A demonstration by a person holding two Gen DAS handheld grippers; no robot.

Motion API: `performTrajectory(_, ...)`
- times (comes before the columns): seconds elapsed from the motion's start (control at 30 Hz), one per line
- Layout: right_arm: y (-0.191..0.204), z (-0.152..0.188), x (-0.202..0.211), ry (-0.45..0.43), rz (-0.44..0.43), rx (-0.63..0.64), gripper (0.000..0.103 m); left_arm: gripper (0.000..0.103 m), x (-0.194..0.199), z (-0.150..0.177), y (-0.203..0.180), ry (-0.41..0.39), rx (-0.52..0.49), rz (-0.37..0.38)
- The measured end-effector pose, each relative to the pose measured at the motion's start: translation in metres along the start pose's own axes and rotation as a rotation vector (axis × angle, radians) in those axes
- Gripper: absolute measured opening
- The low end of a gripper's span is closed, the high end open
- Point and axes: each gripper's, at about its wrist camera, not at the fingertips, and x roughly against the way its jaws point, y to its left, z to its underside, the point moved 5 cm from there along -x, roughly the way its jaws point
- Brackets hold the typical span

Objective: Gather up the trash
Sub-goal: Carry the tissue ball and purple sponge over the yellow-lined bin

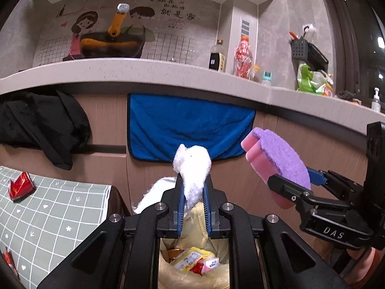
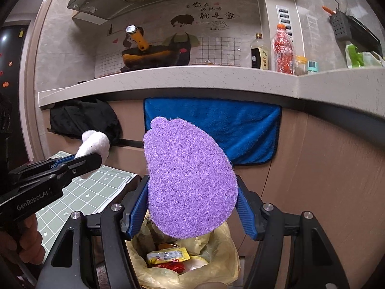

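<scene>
Trash: white cotton wad (image 1: 192,166) and purple-and-pink sponge (image 2: 190,180), both held above the bin.
Left gripper (image 1: 194,207): jaws squeezed together on the wad, which sticks up at frame centre in the left view.
Right gripper (image 2: 192,207): jaws wide but clamped on the sponge's edges — purple face toward the camera, lower centre of the right view.
Bin: yellow bag (image 2: 223,260) at bottom centre, already holding wrappers; bag mouth sits directly below both loads.
Leftover: red wrapper (image 1: 20,186) on the checked tablecloth (image 1: 60,216), left edge of the left view.
Risk: wad is light and fibrous — may cling to the pads on release, or drift past the bag rim.
Risk: sponge is broad; released off-centre, it could catch the rim and tip onto the floor.
</scene>
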Motion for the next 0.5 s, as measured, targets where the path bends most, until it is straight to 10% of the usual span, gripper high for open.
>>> performTrajectory(0.5, -0.017, 0.045, -0.055, 0.140, -0.027, -0.093, 0.062, 0.014, -0.043, 0.043, 0.020, 0.130, 0.020, -0.051)
